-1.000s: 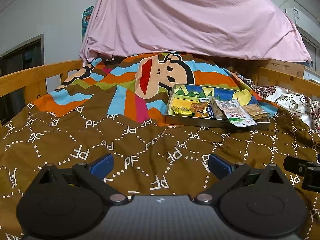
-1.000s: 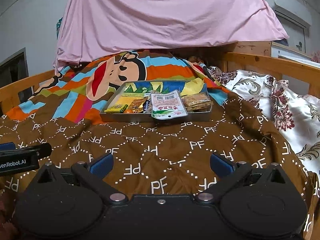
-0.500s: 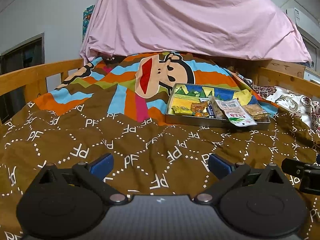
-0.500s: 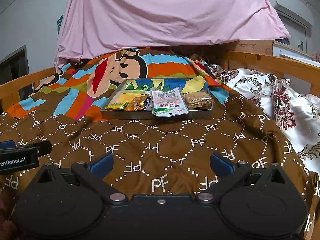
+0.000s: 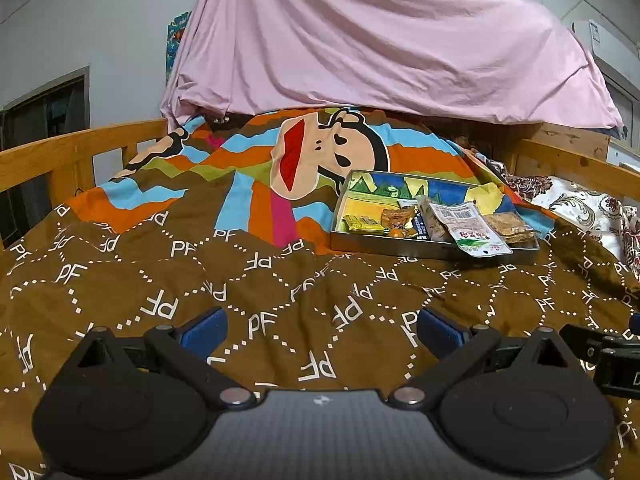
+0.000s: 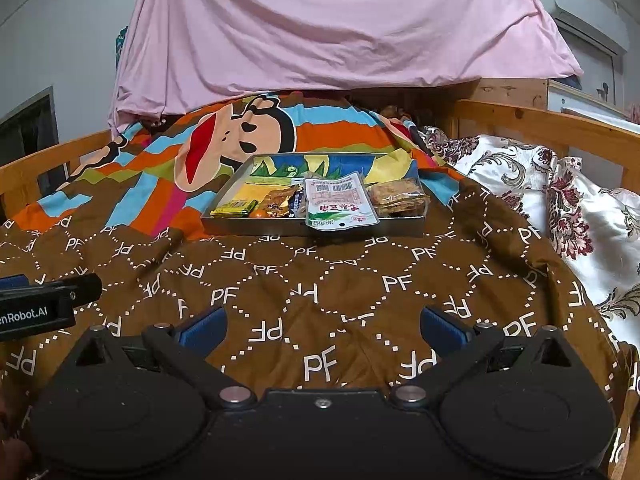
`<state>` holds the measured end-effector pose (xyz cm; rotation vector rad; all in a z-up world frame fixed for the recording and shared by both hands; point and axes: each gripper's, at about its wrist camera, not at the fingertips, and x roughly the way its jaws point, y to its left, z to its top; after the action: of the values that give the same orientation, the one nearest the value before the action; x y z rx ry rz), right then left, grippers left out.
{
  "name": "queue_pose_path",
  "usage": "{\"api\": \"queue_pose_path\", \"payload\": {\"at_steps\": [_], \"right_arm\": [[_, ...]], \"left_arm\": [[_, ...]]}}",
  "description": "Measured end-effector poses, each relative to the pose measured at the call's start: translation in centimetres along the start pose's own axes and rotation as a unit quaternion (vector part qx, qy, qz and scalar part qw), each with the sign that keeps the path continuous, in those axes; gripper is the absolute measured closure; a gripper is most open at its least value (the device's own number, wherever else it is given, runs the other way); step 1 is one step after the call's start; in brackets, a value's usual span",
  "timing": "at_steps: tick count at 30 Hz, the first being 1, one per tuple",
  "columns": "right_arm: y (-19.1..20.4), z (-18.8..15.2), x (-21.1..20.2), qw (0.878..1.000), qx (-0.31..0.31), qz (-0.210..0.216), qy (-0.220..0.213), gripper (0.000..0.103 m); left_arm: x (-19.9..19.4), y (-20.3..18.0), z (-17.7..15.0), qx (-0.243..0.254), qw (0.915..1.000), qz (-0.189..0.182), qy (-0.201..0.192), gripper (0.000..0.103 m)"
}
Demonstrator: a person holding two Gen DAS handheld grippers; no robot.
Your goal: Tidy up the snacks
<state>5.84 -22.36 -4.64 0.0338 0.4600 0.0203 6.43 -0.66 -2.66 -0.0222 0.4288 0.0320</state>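
Observation:
A shallow metal tray point(image 5: 384, 246) point(image 6: 256, 227) rests on the brown quilt ahead of both grippers. It holds several snack packets: a yellow one point(image 6: 234, 208), an orange one point(image 6: 278, 204), a white and pink pouch point(image 6: 338, 204) overhanging the front rim, and a brown biscuit pack point(image 6: 398, 197). In the left wrist view the pouch point(image 5: 468, 228) also hangs over the rim. My left gripper point(image 5: 320, 330) is open and empty, well short of the tray. My right gripper point(image 6: 322, 326) is likewise open and empty over the quilt.
Wooden bed rails point(image 5: 48, 160) point(image 6: 560, 126) run along both sides. A pink sheet point(image 5: 380, 40) hangs behind the bed. A white floral cover point(image 6: 560, 200) lies at the right. Each gripper's side shows at the other view's edge point(image 6: 40, 306) point(image 5: 604, 352).
The right gripper has drifted slightly, so the tray sits a little farther right and higher in its view. The left view has hardly shifted. Both stay open.

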Motion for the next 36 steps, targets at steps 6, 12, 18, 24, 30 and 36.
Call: {"api": "queue_pose_path", "payload": {"at_steps": [6, 12, 18, 24, 30, 36], "right_arm": [[0.02, -0.04, 0.02, 1.0, 0.0, 0.0, 0.001, 0.001], [0.04, -0.14, 0.11, 1.0, -0.002, 0.0, 0.003, 0.001], [0.04, -0.12, 0.12, 1.0, -0.002, 0.0, 0.003, 0.001], [0.07, -0.13, 0.13, 1.0, -0.002, -0.001, 0.004, 0.001], [0.06, -0.16, 0.17, 1.0, -0.003, -0.001, 0.005, 0.001], [0.07, -0.12, 0.16, 1.0, -0.003, -0.001, 0.005, 0.001]], "left_arm": [[0.03, 0.0, -0.01, 0.0, 1.0, 0.0, 0.001, 0.0], [0.05, 0.0, -0.01, 0.0, 1.0, 0.0, 0.0, 0.0], [0.06, 0.06, -0.03, 0.0, 1.0, 0.0, 0.0, 0.0], [0.06, 0.05, -0.05, 0.0, 1.0, -0.001, 0.0, 0.0], [0.05, 0.04, -0.05, 0.0, 1.0, 0.0, 0.0, 0.0], [0.07, 0.02, 0.07, -0.012, 0.9998, 0.013, 0.012, 0.0]]}}
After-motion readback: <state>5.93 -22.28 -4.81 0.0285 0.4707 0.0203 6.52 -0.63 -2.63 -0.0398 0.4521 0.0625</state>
